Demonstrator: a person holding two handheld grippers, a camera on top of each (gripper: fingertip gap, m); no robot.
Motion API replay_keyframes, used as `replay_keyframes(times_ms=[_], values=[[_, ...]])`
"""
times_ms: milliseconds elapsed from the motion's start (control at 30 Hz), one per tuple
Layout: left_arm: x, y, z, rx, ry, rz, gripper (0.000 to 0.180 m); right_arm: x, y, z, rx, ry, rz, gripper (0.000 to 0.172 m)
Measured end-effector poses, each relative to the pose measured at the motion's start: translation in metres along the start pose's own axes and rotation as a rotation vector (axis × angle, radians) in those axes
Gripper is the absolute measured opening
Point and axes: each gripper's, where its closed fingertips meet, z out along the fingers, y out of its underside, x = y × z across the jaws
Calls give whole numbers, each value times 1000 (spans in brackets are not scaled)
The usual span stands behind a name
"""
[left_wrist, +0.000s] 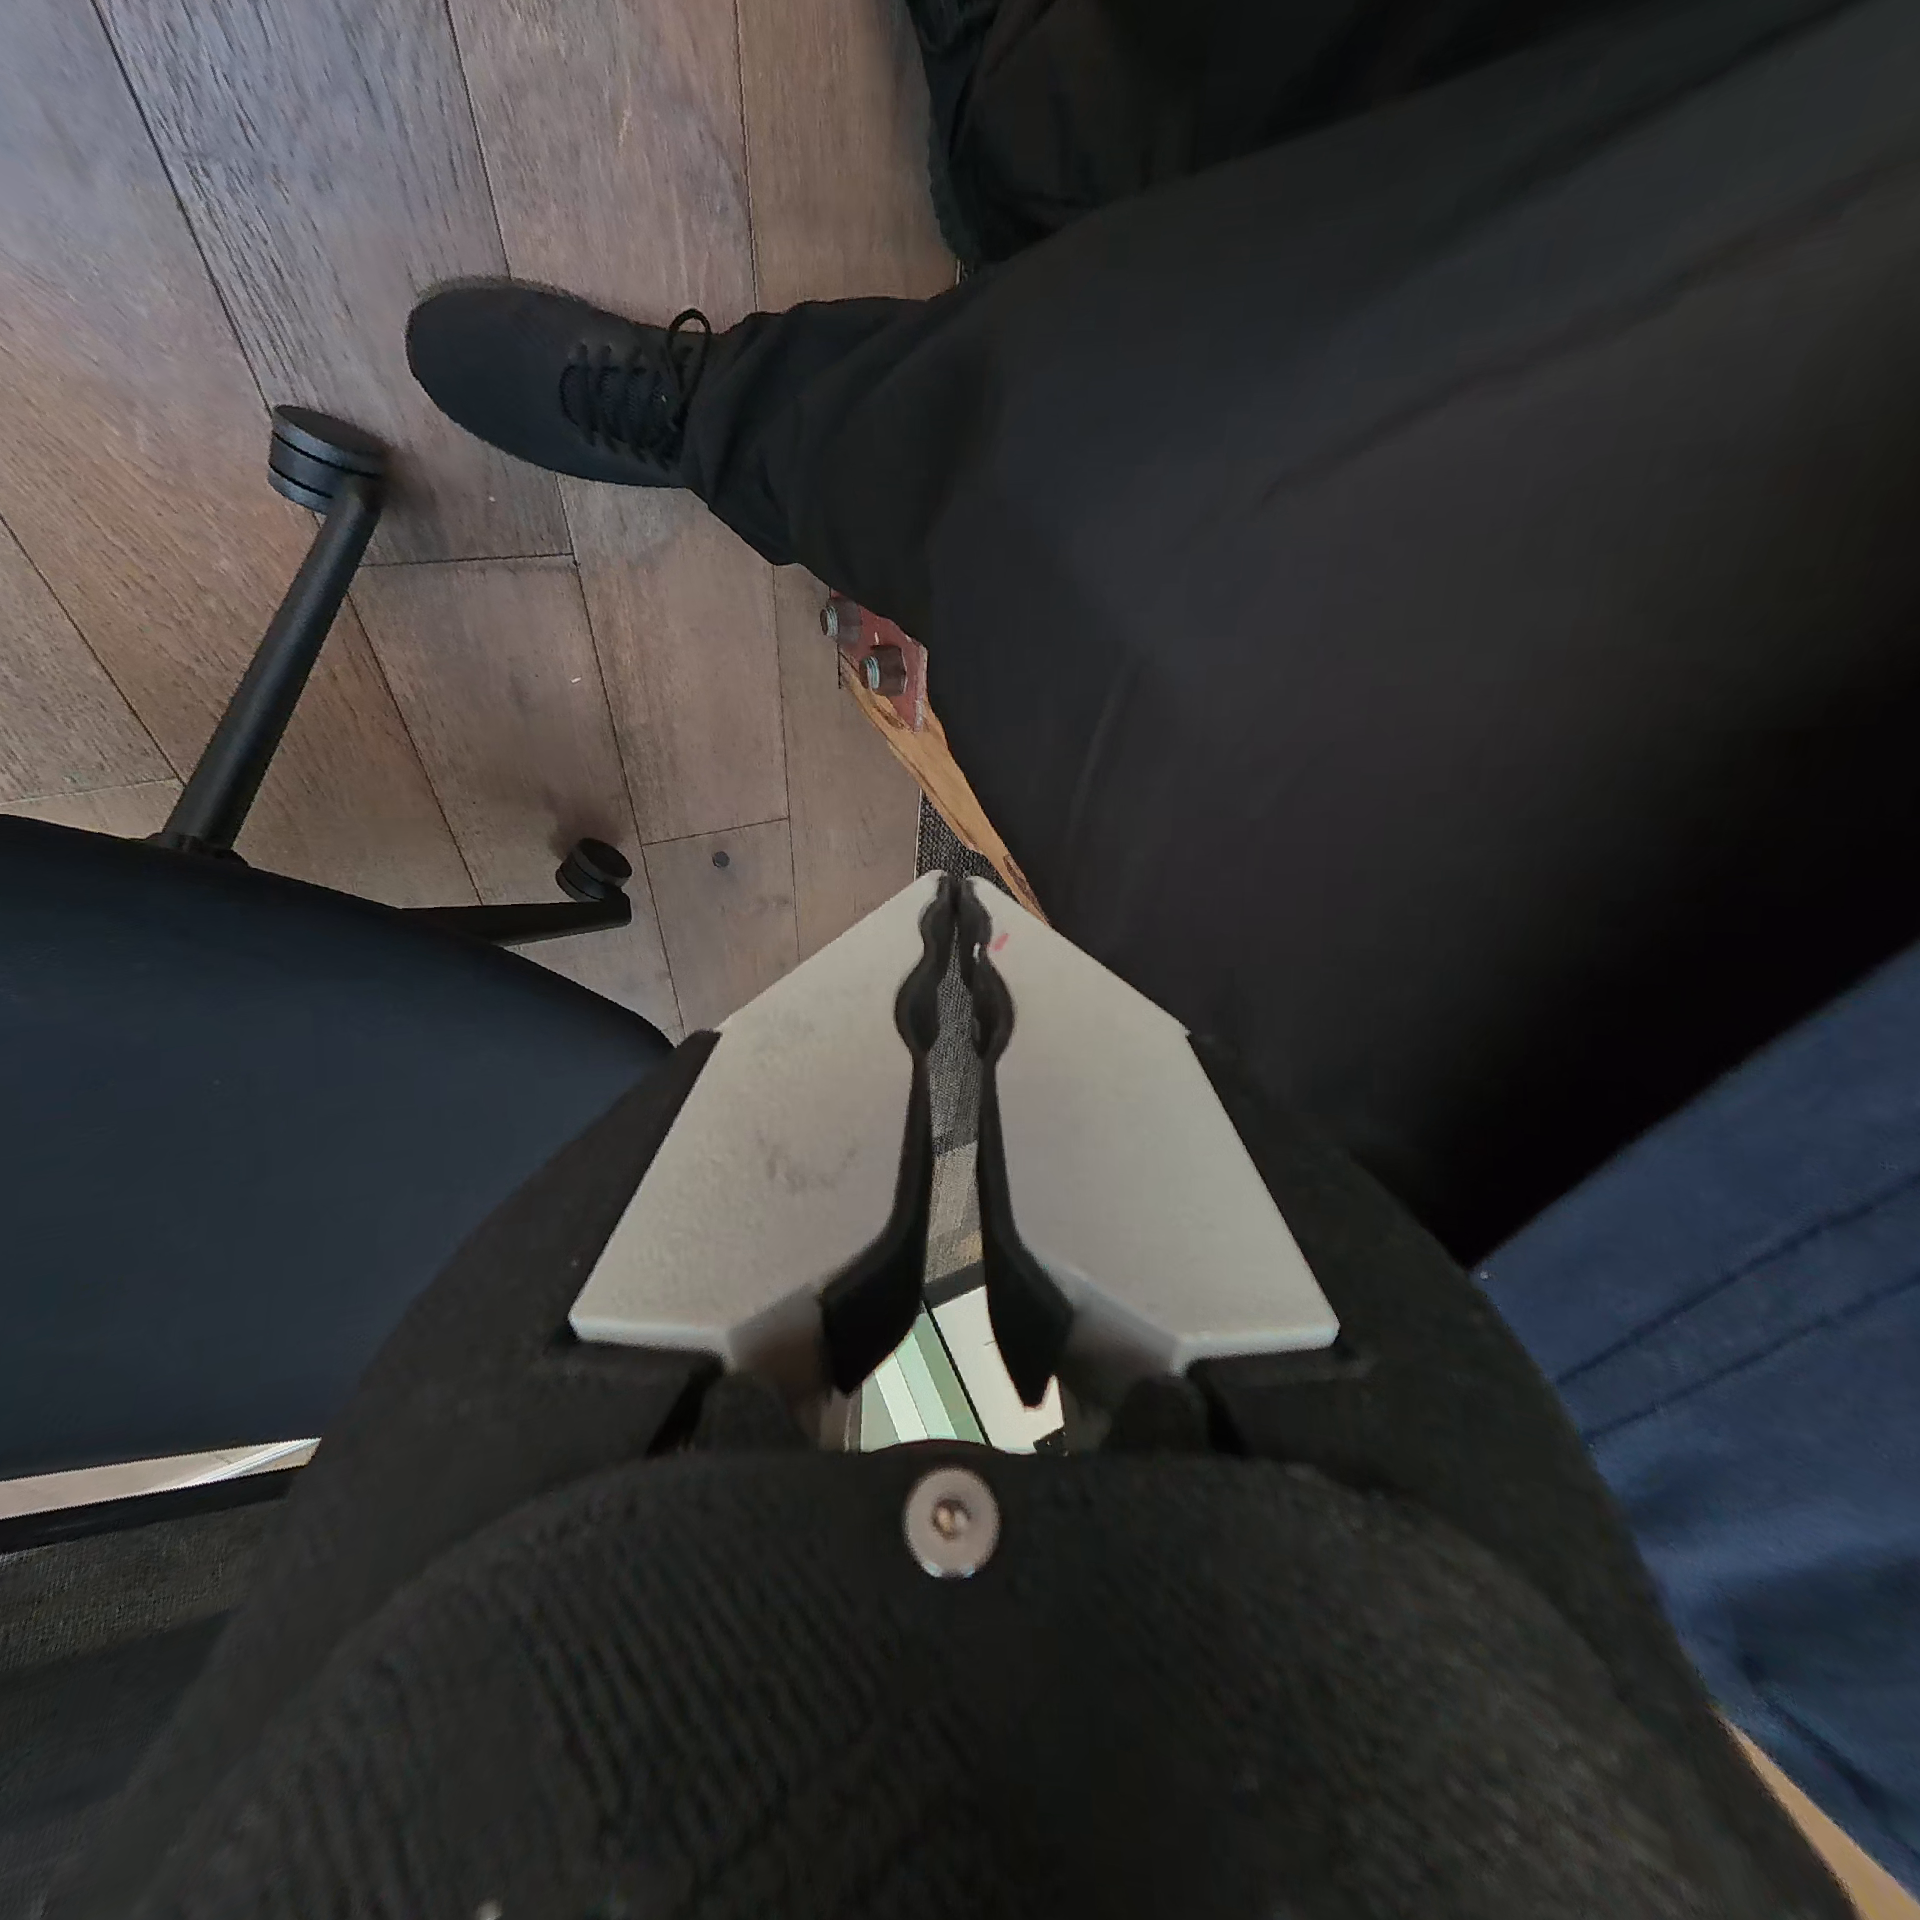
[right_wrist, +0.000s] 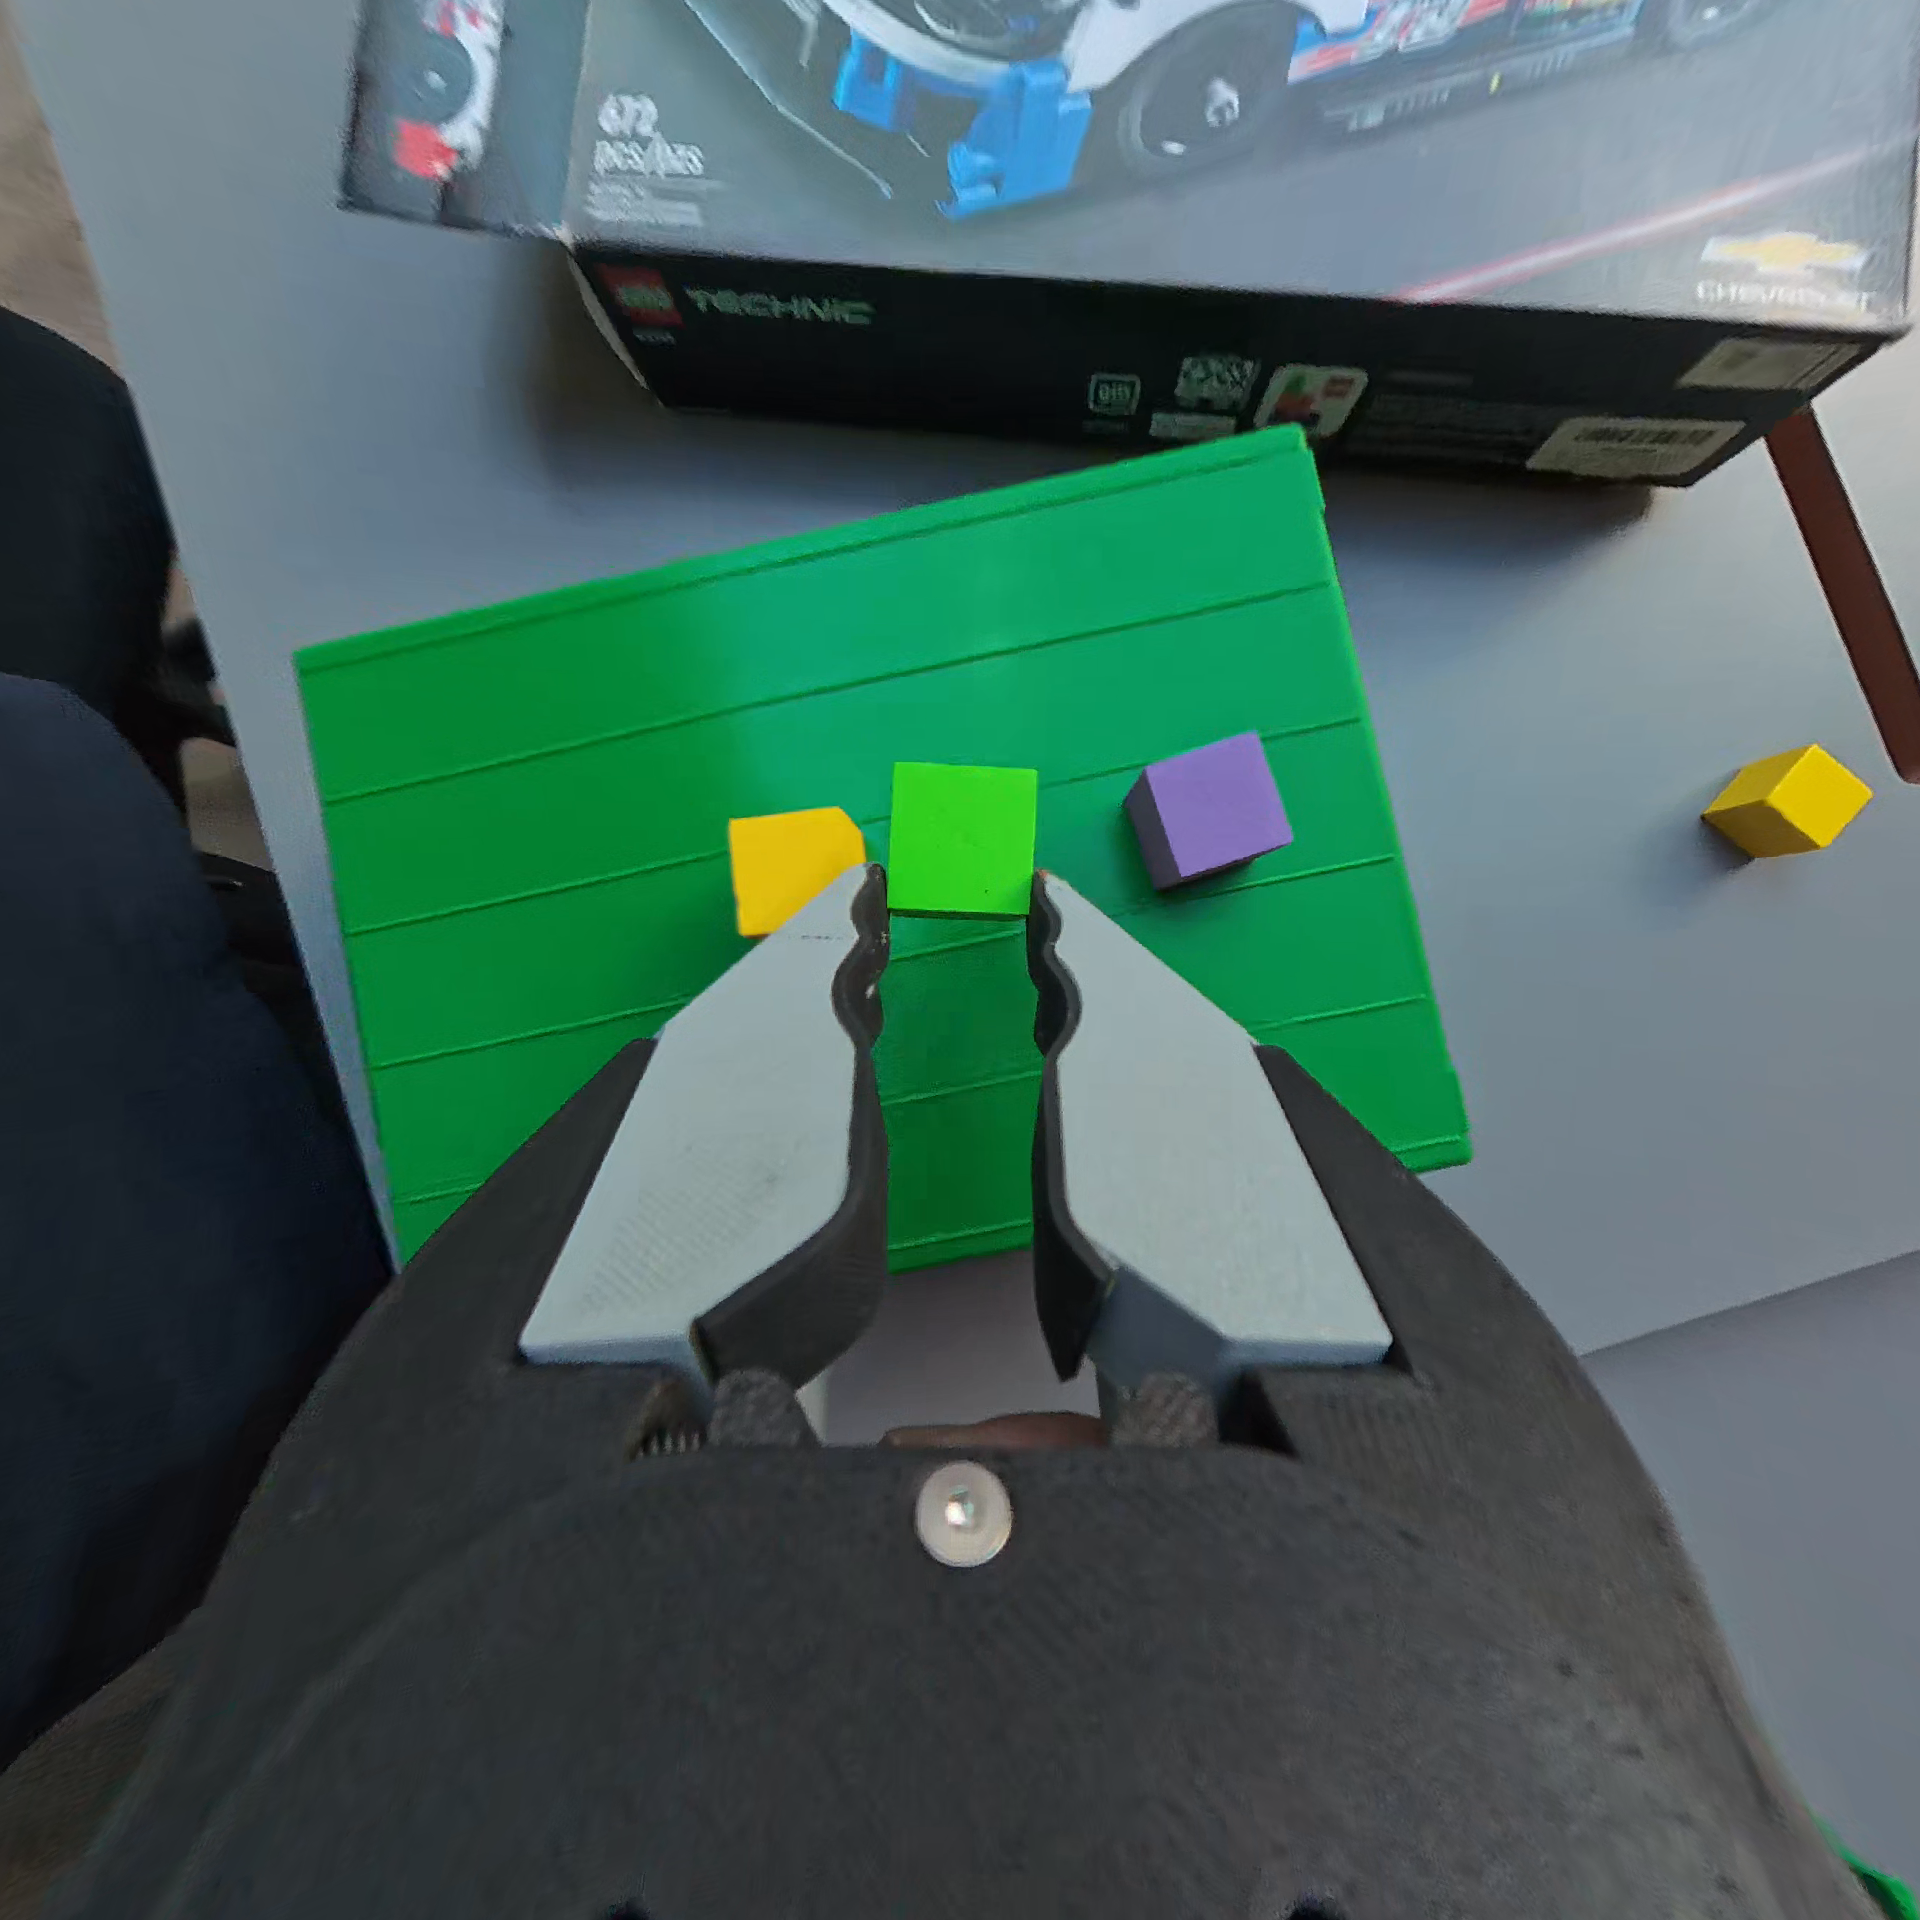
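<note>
— Left gripper (left_wrist: 958, 891): jaws closed on nothing, down beside a black trouser leg (left_wrist: 1299, 665), above the wood floor (left_wrist: 312, 208).

— Right gripper (right_wrist: 958, 888): jaws clamped on the light green cube (right_wrist: 963, 837) over the green board (right_wrist: 727, 727).

— Risks?

— Grip only at the near edge; could pivot out. Yellow cube (right_wrist: 784, 862) just beside; could get bumped. Purple cube (right_wrist: 1210, 808) farther right.

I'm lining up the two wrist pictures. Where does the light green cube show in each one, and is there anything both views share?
Left wrist view: not in it; that view looks down at a wood floor, a black shoe and chair legs.
Right wrist view: light green cube just above centre, on the green board, at the right gripper fingertips.
Shared landmark: dark blue cloth.
</note>
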Motion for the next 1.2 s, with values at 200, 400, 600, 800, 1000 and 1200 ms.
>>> replay_keyframes(times_ms=[200, 400, 600, 800, 1000, 1200], values=[[0, 7, 5, -19, 5, -5, 0, -29, -8, -11, -6, -48, -91, 24], [-3, 4, 4, -16, 7, -4, 0, -31, 14, 9, -78, -13, -102, 25], [-3, -3, 1, -9, 7, 10, 0, -32, 8, 13, -26, -29, -61, 25], [-6, -1, 1, -17, 6, 6, 0, -33, 9, 16, -45, -43, -66, 25], [-7, 0, 1, -18, 9, -3, 0, -35, 14, 18, -62, -63, -71, 35], [-5, -1, 0, -13, 10, -5, 0, -25, -5, -1, 33, -116, -34, 54]])
